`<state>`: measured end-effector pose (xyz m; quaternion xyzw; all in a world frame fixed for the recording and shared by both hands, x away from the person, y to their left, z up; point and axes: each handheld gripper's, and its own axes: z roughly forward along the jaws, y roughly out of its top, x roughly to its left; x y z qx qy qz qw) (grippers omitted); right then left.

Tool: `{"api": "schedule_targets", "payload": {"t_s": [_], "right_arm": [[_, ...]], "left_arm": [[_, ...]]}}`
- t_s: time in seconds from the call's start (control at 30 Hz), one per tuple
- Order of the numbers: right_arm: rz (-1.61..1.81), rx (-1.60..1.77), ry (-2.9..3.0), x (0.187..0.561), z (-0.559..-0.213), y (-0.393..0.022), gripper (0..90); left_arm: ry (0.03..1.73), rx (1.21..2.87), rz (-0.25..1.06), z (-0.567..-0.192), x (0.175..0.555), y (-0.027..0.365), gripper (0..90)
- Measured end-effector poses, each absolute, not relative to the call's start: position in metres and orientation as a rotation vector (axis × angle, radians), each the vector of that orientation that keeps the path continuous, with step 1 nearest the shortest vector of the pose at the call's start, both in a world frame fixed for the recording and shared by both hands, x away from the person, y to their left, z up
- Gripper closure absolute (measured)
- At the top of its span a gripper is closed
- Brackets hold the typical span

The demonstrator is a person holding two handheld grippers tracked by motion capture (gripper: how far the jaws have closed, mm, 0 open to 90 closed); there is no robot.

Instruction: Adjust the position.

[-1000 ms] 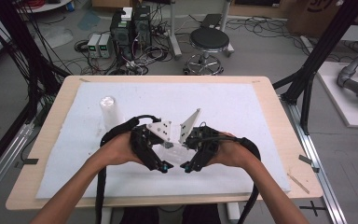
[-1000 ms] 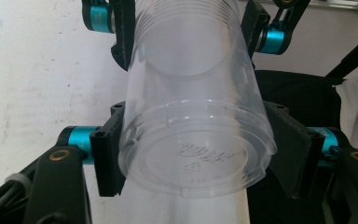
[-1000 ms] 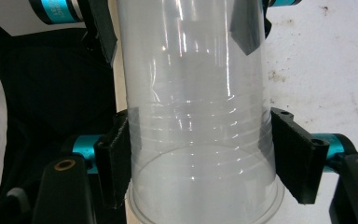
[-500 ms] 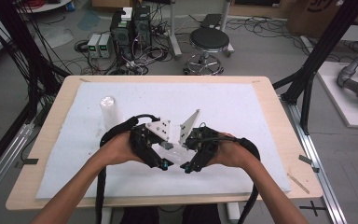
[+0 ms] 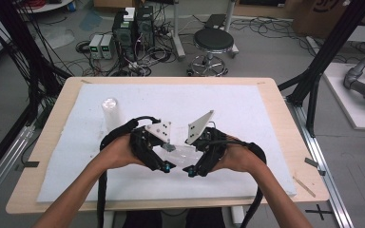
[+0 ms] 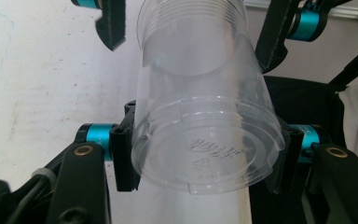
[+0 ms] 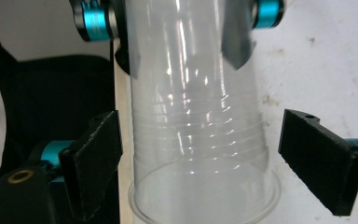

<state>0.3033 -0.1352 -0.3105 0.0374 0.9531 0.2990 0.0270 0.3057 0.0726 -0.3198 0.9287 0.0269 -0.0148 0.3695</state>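
A clear plastic cup (image 5: pixel 182 152) lies sideways in the air between my two grippers, over the middle of the white mat (image 5: pixel 247 114). In the left gripper view its base (image 6: pixel 205 154) faces the camera, and my left gripper (image 6: pixel 206 161) is shut on it just above the base. My right gripper (image 7: pixel 209 163) is open. Its pads (image 7: pixel 324 165) stand well clear on either side of the cup (image 7: pixel 196 135), whose mouth end is nearest that camera. In the high view the left gripper (image 5: pixel 167 159) and right gripper (image 5: pixel 194 162) face each other.
Another clear cup (image 5: pixel 110 112) stands upright on the mat at the left, behind the left hand. The mat covers a wooden table (image 5: pixel 285 142). A stool (image 5: pixel 213 42), cables and black frame posts stand beyond the far edge.
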Motion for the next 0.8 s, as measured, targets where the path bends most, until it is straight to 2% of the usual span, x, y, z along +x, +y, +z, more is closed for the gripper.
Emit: {"api": "schedule_targets", "payload": {"t_s": [0.27,0.57,0.8], "right_arm": [[1.232,0.126,2.829,0.299,-0.305,-0.153,13.4],[1.627,0.185,2.574,0.290,-0.308,-0.179,13.5],[1.748,0.236,2.489,0.288,-0.323,-0.188,13.5]], "left_arm": [[0.138,2.216,-0.033,-0.337,0.303,0.096,41.4],[0.189,1.882,0.003,-0.362,0.293,0.129,41.5],[0.188,1.797,0.009,-0.374,0.289,0.134,41.5]]}}
